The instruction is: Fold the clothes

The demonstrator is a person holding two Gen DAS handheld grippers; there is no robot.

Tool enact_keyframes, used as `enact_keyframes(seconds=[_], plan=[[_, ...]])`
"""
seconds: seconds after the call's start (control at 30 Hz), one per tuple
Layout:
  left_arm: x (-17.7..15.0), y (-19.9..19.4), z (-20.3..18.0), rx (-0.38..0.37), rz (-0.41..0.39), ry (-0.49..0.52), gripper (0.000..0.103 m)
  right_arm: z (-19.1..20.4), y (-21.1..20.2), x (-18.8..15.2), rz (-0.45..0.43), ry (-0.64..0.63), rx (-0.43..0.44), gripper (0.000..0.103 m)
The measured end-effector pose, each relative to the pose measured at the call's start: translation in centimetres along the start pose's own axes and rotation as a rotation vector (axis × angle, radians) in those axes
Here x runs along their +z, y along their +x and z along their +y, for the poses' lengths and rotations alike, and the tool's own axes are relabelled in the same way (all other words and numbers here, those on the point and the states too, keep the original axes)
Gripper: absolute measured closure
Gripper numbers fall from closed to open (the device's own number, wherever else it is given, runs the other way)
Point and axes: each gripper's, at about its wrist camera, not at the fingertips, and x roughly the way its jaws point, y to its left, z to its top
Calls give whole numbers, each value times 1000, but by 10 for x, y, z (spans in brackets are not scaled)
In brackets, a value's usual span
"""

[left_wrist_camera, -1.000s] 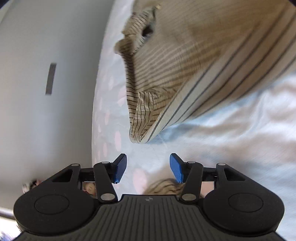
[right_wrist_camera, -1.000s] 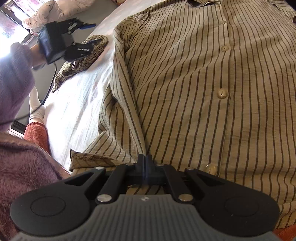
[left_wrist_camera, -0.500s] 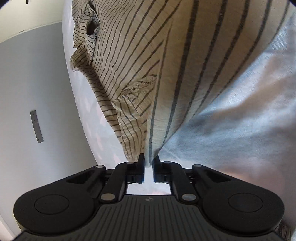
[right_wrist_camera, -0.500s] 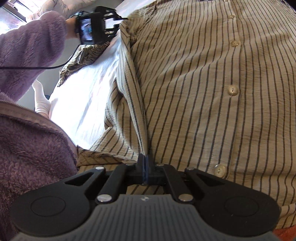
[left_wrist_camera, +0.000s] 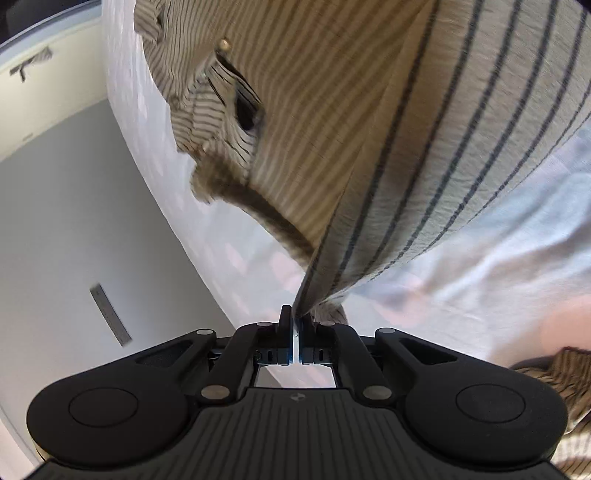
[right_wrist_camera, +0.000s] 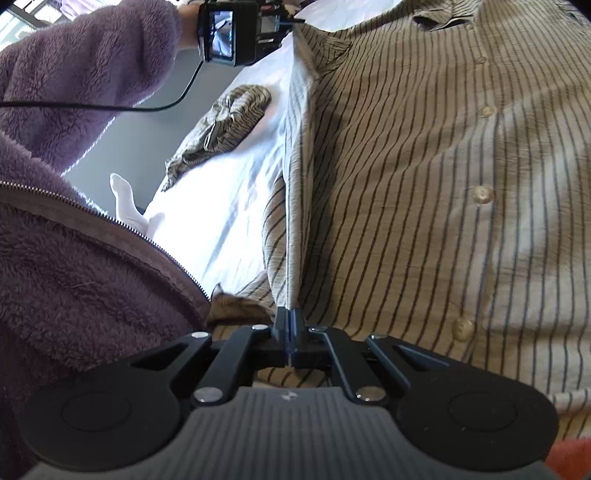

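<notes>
A tan button-up shirt with dark stripes (right_wrist_camera: 424, 177) lies face up on a white bed sheet (right_wrist_camera: 221, 199). My right gripper (right_wrist_camera: 291, 325) is shut on the shirt's left side edge near the hem and holds it raised. My left gripper (left_wrist_camera: 294, 325) is shut on the same edge of the shirt (left_wrist_camera: 388, 147) near the shoulder; it also shows far off in the right wrist view (right_wrist_camera: 284, 20). The fabric is pulled taut between the two grippers. The sleeve (right_wrist_camera: 221, 133) lies bunched on the sheet to the left.
The person's purple fleece jacket (right_wrist_camera: 74, 258) fills the left of the right wrist view. A white-socked foot (right_wrist_camera: 125, 203) stands on the grey floor (left_wrist_camera: 74, 240) beside the bed. The sheet (left_wrist_camera: 480, 277) extends right of the shirt.
My left gripper closed on the shirt's edge near the shoulder and lifted it. My right gripper stayed shut on the edge near the hem and raised it, so the side fold stands up.
</notes>
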Motion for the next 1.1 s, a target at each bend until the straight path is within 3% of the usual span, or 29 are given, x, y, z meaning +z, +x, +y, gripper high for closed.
enact_keyframes(seconds=[0.37, 0.57, 0.67, 0.93, 1.1], plan=[[86, 29, 79, 11, -103, 211, 102, -37, -39, -17, -59, 121, 25, 102], [135, 55, 93, -20, -137, 263, 102, -64, -49, -23, -55, 179, 7, 102], [151, 64, 93, -82, -128, 266, 102, -76, -49, -24, -42, 211, 15, 102], [150, 71, 89, -117, -153, 287, 102, -101, -50, -26, -19, 261, 45, 102], [119, 59, 79, -119, -124, 294, 102, -94, -50, -22, -17, 232, 73, 102]])
